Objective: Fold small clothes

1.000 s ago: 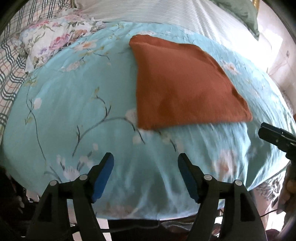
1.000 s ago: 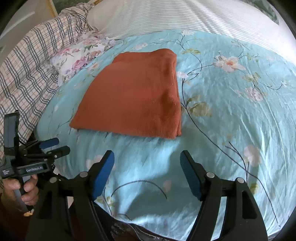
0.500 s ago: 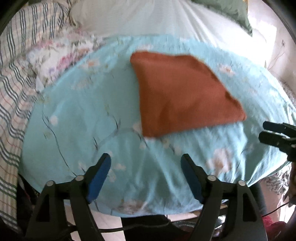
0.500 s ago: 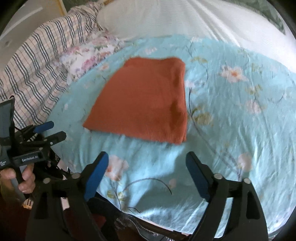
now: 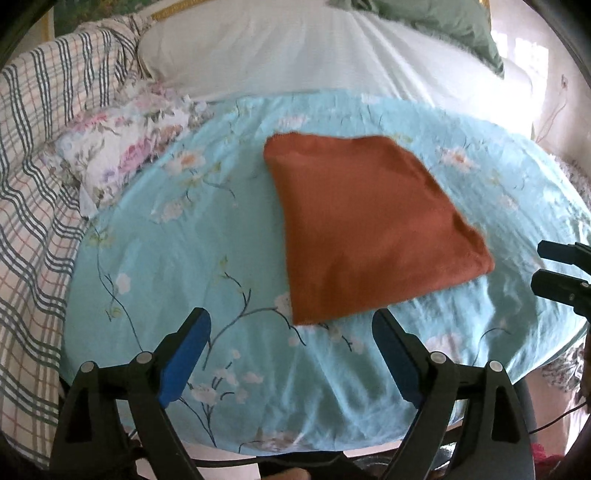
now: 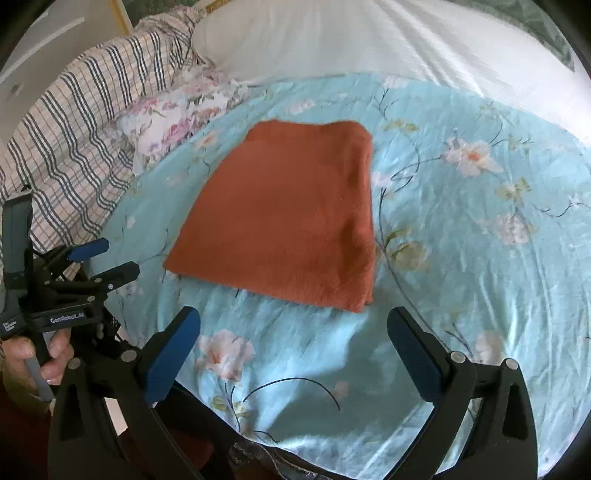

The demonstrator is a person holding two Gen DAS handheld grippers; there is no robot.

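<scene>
A rust-orange cloth point(image 5: 369, 225) lies folded into a flat, roughly square pad on the light blue floral sheet point(image 5: 177, 258); it also shows in the right wrist view point(image 6: 284, 218). My left gripper point(image 5: 291, 354) is open and empty, held back near the sheet's front edge, short of the cloth. My right gripper point(image 6: 293, 354) is open and empty, also back from the cloth's near edge. Each gripper shows in the other's view: the right one point(image 5: 554, 269) at the right edge, the left one point(image 6: 99, 262) at the left edge.
A floral pillow point(image 5: 122, 151) lies at the back left on a plaid blanket point(image 5: 33, 177). A white striped cover point(image 5: 295, 55) and a green pillow point(image 5: 443, 26) lie behind. The bed's front edge point(image 5: 295, 439) is just under my fingers.
Both grippers have pulled back and up from the bed, so the folded cloth looks farther away. The cloth has not moved. Both grippers stay open.
</scene>
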